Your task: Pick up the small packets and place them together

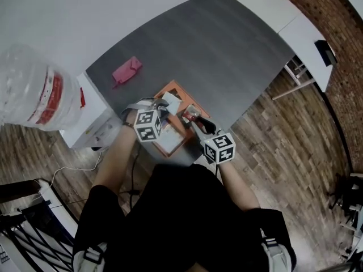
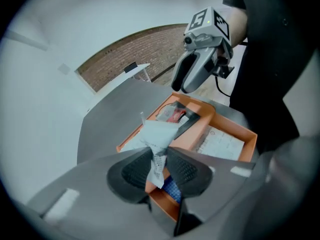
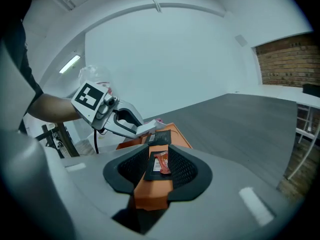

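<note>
An orange tray point(image 1: 182, 90) lies near the front edge of the grey table point(image 1: 227, 50), and both grippers hang over it. My left gripper point(image 1: 164, 107) is shut on a small white packet point(image 2: 159, 136), which sticks up crumpled from between the pads. My right gripper point(image 1: 191, 118) is shut on a flat black packet with a red mark point(image 3: 159, 163). In the left gripper view, the right gripper point(image 2: 186, 86) hangs over the tray's far end. In the right gripper view, the left gripper point(image 3: 145, 130) holds its white packet just beyond my jaws.
A printed paper sheet point(image 2: 222, 141) lies in the tray, with something blue point(image 2: 172, 190) below the left jaws. A pink object point(image 1: 127, 71) sits on the table's left part. A large water bottle point(image 1: 34, 89) and a white cabinet point(image 1: 91, 123) stand at the left.
</note>
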Action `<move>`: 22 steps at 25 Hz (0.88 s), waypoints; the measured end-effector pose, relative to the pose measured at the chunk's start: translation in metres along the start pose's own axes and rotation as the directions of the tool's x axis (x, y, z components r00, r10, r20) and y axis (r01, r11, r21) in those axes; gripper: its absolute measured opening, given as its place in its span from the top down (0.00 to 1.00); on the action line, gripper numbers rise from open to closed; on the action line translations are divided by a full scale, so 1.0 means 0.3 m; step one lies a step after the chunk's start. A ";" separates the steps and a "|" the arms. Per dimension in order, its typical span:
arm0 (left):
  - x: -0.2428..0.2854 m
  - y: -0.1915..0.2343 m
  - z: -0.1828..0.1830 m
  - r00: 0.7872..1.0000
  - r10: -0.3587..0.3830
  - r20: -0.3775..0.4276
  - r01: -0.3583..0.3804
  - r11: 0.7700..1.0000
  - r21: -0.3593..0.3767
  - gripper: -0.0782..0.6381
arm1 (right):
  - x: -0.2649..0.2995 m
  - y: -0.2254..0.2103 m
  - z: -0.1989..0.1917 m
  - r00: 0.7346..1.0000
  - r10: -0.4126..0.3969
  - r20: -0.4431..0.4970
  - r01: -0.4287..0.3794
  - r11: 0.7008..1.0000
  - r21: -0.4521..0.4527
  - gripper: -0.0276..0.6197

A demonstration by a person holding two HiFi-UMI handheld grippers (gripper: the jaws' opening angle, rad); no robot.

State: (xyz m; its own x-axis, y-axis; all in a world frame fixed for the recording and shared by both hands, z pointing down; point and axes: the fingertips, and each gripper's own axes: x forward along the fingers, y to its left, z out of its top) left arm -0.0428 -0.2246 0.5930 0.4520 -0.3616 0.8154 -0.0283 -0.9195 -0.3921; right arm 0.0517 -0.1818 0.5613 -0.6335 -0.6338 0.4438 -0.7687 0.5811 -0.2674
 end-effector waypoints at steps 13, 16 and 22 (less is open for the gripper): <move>0.123 0.056 -0.003 0.994 -0.012 -0.108 0.011 1.000 -0.013 0.74 | -0.051 -0.067 -0.023 0.999 -0.040 0.004 0.039 0.997 0.065 0.77; 0.122 0.056 -0.012 0.994 -0.009 -0.111 0.007 1.000 -0.013 0.73 | -0.044 -0.071 -0.012 0.999 -0.039 0.008 0.038 0.997 0.062 0.77; 0.114 0.045 -0.001 0.996 -0.028 -0.079 0.024 0.999 -0.045 0.59 | -0.033 -0.069 -0.005 1.000 -0.027 0.012 0.026 0.998 0.056 0.77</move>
State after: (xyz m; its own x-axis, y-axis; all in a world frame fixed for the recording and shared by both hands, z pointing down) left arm -0.0280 -0.2494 0.6159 0.3804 -0.3472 0.8572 -0.0578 -0.9340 -0.3526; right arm 0.0740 -0.1868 0.5636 -0.6135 -0.6554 0.4405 -0.7888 0.5348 -0.3029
